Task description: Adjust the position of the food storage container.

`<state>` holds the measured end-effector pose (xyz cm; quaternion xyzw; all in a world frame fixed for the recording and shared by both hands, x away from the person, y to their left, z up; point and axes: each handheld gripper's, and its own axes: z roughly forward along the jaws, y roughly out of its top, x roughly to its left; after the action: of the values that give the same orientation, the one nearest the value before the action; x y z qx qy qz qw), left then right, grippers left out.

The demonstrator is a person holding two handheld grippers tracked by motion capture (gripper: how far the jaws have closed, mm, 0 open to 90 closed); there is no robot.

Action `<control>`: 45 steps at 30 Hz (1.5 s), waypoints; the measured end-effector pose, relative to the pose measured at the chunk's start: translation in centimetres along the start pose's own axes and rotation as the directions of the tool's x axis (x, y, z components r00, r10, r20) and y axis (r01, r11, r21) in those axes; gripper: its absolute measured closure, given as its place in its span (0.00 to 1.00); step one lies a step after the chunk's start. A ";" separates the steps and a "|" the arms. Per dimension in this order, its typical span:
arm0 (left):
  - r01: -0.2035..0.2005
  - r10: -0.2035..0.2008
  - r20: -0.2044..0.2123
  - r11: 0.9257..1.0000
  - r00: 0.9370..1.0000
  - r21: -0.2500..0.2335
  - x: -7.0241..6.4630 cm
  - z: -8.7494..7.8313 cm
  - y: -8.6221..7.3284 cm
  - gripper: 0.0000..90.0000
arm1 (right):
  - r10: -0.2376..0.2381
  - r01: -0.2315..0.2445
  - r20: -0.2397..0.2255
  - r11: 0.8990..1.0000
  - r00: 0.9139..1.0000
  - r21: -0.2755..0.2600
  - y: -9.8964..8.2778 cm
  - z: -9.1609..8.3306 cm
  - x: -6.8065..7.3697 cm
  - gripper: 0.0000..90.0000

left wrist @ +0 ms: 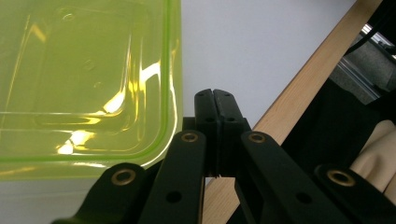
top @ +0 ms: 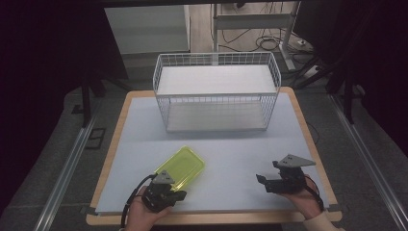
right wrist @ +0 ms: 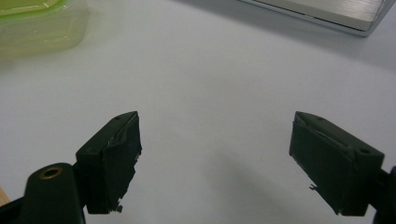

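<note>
**Mia:** Closest to the lens, the left gripper (left wrist: pixel 215 100) has its two black jaws pressed flat together with nothing between them. It sits just beside the corner of the yellow-green box (left wrist: pixel 88 79), near the wooden edge (left wrist: pixel 299 88) of the table.

**Tom:** And the other one?

**Mia:** Jaws on the right gripper (right wrist: pixel 215 163) are spread wide and it holds nothing. From above, it rests on the grey mat (top: pixel 231 154) at the near right, well apart from the box.

**Tom:** Where does the box lie overall?

**Mia:** On the mat at the near left, set at a slant, between the left gripper and the white wire basket (top: pixel 216 91) farther back. The basket looks empty.

**Tom:** So what could go wrong?

**Mia:** With its jaws shut, I'd expect a forward move by the left gripper to shove the box instead of gripping it. It looks like smooth, glossy plastic, so it would probably slide or spin on the mat. Gripping only the thin rim at one corner could also let it tip or slip out on the way up. And the basket walls are tall, so a box carried low might catch the wire rim.

**Tom:** Any brand or writing?

**Mia:** None that I can read. The box shows only glare and a few small moulded dimples; the grippers, the mat and the basket carry no legible label.
</note>
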<state>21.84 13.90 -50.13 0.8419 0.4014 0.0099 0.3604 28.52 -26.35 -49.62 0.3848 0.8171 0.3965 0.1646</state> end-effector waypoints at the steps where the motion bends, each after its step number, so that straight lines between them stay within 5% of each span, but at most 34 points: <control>1: 0.001 -0.001 -0.001 1.000 1.000 0.002 0.1 0.0 0.0 1.00 | -0.001 0.001 0.001 1.000 1.000 0.001 0.0 0.0 0.0 0.19; 15: 0.038 -0.037 -0.046 0.999 0.998 0.012 1.6 -0.5 -0.4 1.00 | -0.002 0.002 0.008 1.000 1.000 -0.002 0.0 -0.1 -0.2 0.19; 34: 0.116 -0.115 -0.106 0.993 0.988 0.000 4.9 -1.4 -0.6 1.00 | -0.004 0.004 0.008 1.000 1.000 -0.002 0.0 -0.1 -0.1 0.19; 45: 0.138 -0.139 -0.089 0.990 0.986 -0.024 5.2 -1.9 -0.9 1.00 | -0.006 0.006 0.003 1.000 1.000 -0.002 0.0 -0.1 0.0 0.19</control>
<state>24.17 19.04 -50.72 0.8075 0.4747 0.0264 0.3492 28.53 -26.42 -49.57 0.3830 0.8175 0.3964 0.1673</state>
